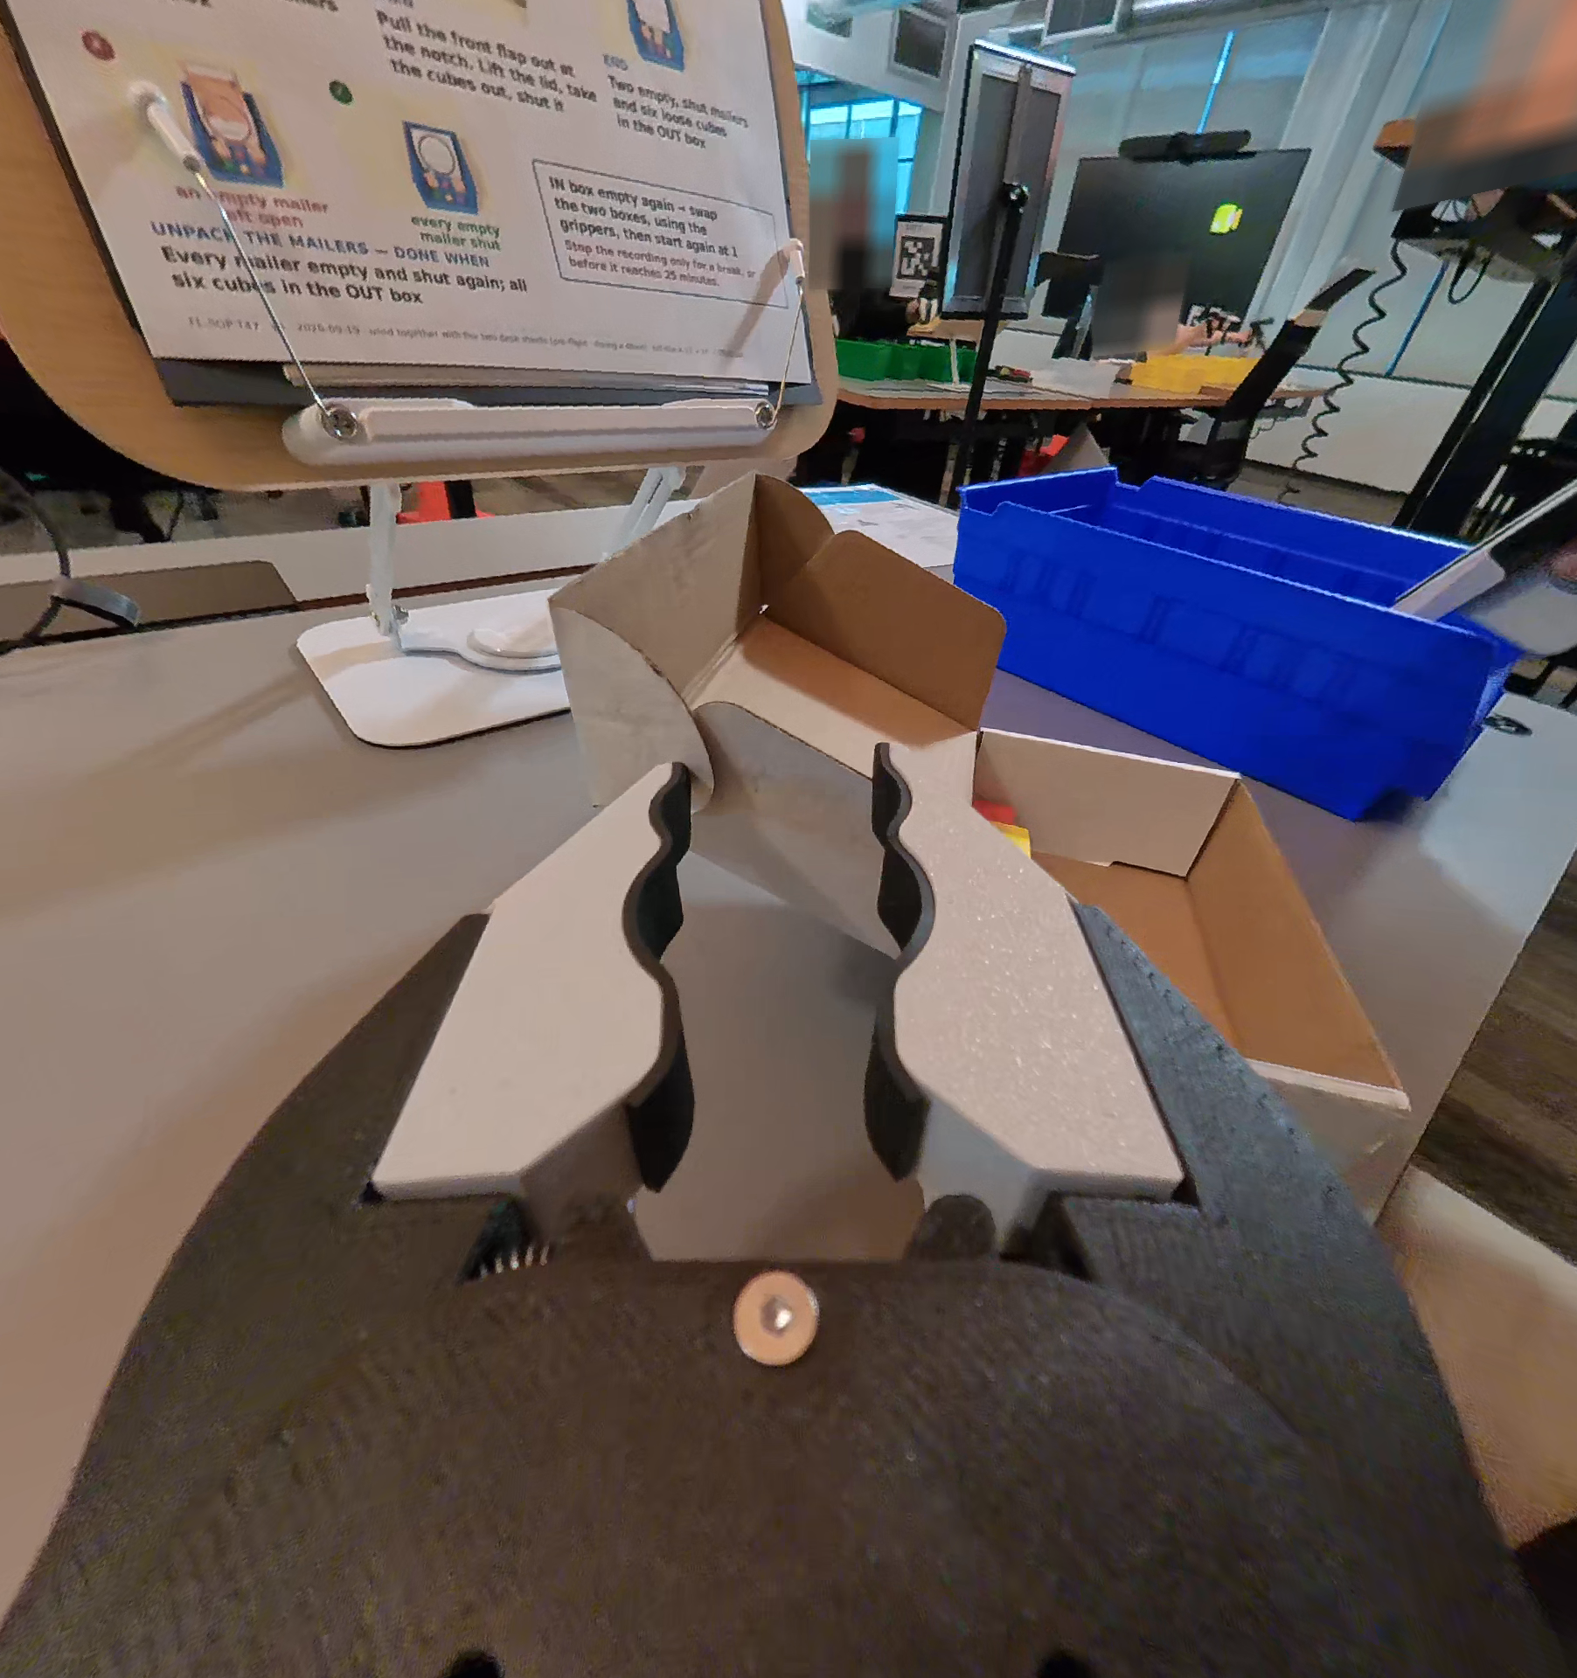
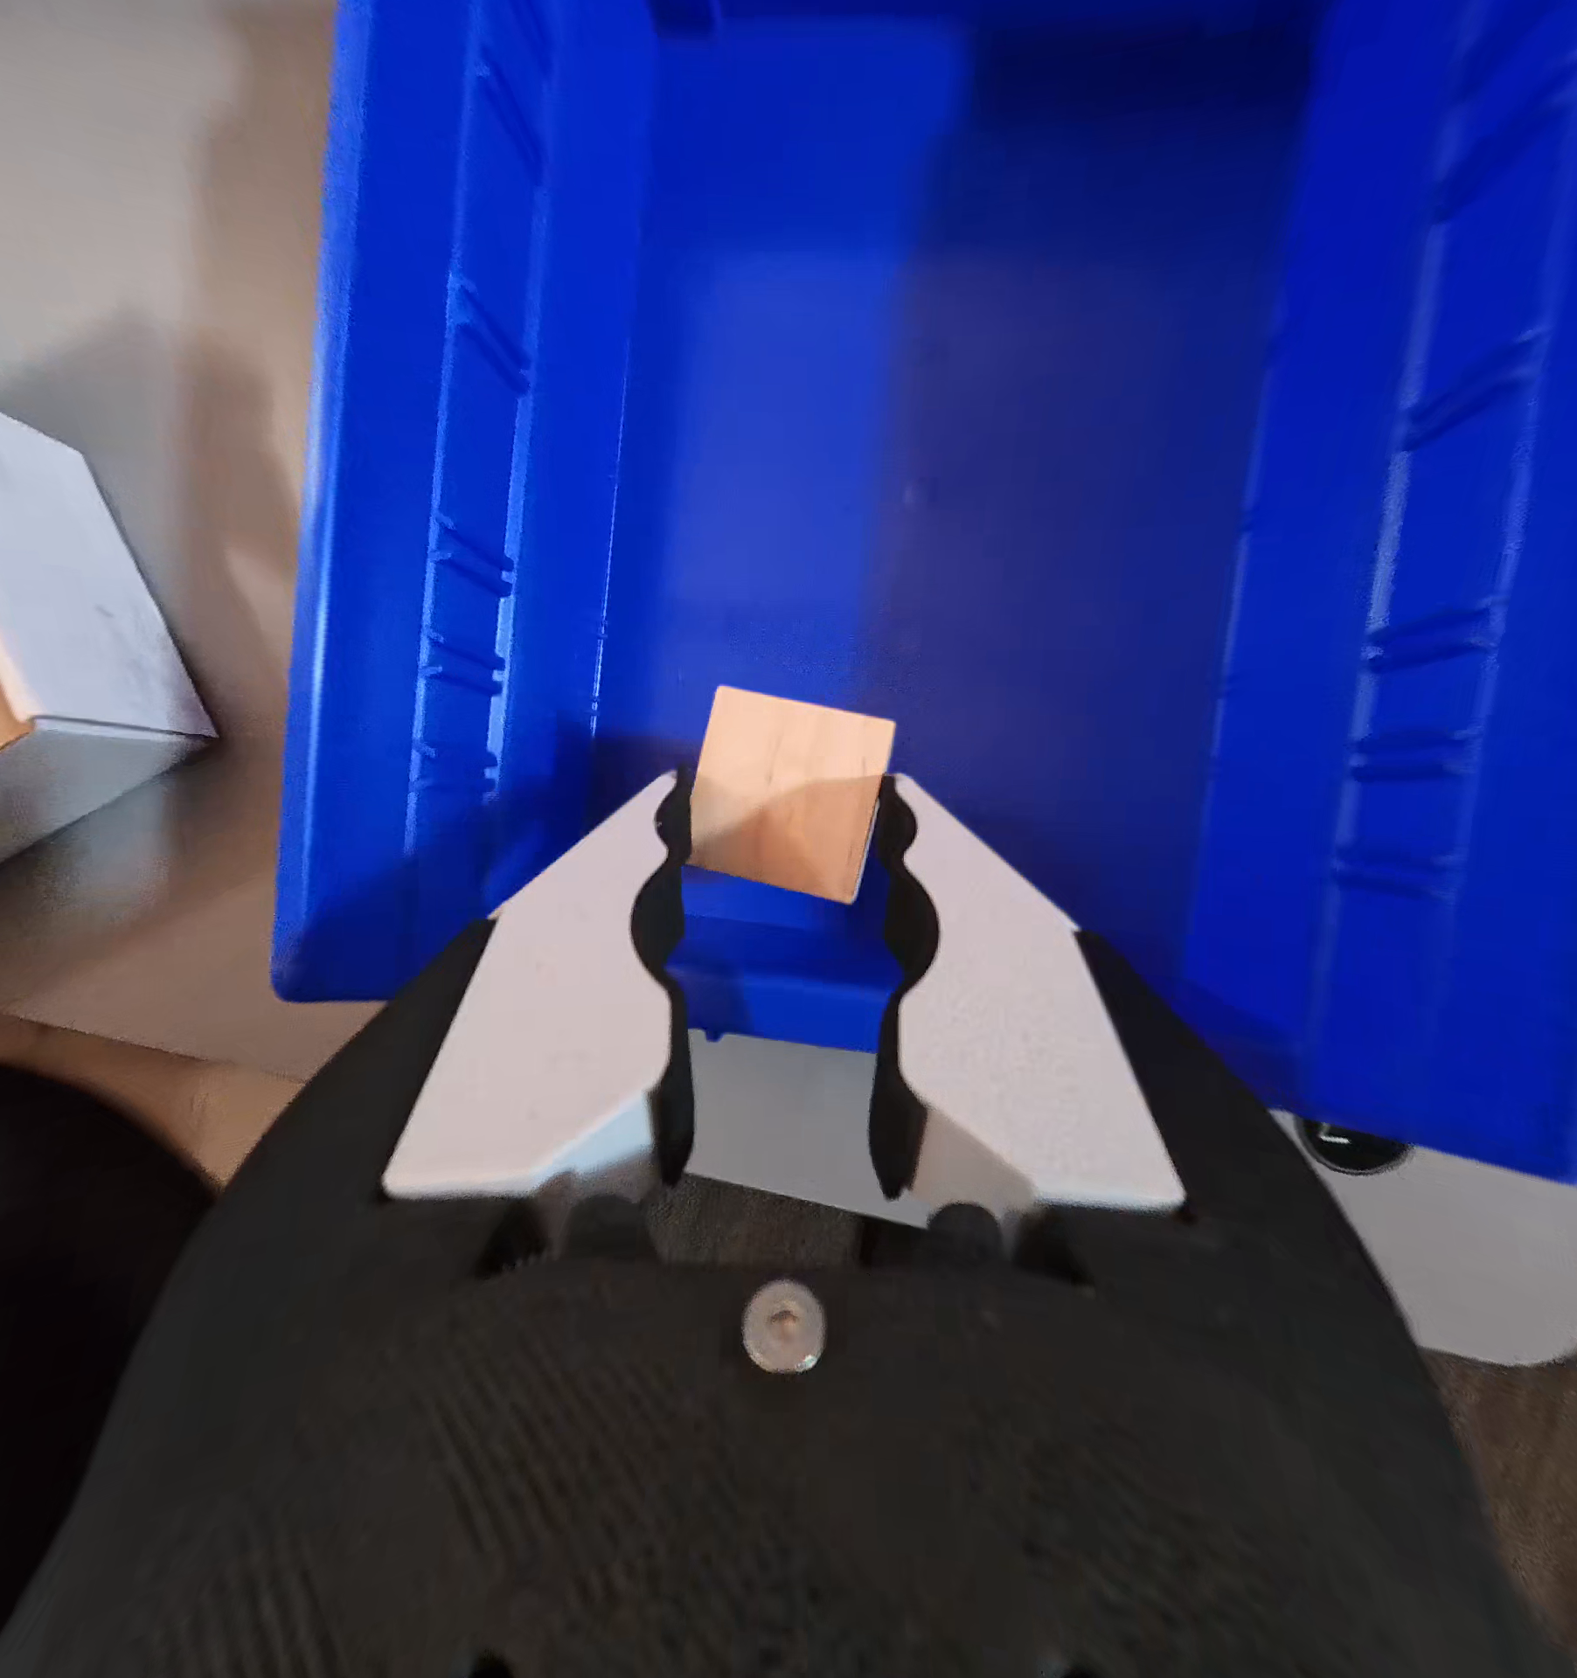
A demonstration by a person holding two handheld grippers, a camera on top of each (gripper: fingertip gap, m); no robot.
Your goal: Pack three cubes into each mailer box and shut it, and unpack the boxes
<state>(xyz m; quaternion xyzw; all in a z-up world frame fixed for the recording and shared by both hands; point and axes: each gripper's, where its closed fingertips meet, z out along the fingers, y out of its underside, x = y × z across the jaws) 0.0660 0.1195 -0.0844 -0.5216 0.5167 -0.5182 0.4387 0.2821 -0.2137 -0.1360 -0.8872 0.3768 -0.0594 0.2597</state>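
The left gripper (image 1: pixel 780 799) reaches over the grey table (image 1: pixel 176 863) toward an open mailer box (image 1: pixel 1221 962); its jaws are clamped on the box's raised lid flap (image 1: pixel 767 817), a grey panel whose rolled edge sits between the two fingertips. The lid stands up and folds back, showing its brown cardboard inside, and the box body lies to the right of the jaws with its brown interior exposed. Red and yellow cubes (image 1: pixel 1007 822) peek out inside the box, just past the right finger; how many cannot be told. Behind the box stands a blue bin (image 1: pixel 1221 636), and to the left a white stand holds an instruction sheet (image 1: pixel 422 182). The right gripper (image 2: pixel 785 817) hangs above the blue bin (image 2: pixel 948 409), its jaws pinching a plain wooden cube (image 2: pixel 789 790) at the very tips, tilted and held over the near end of the bin's bare floor. A corner of the white mailer box (image 2: pixel 58 590) shows at the left edge.
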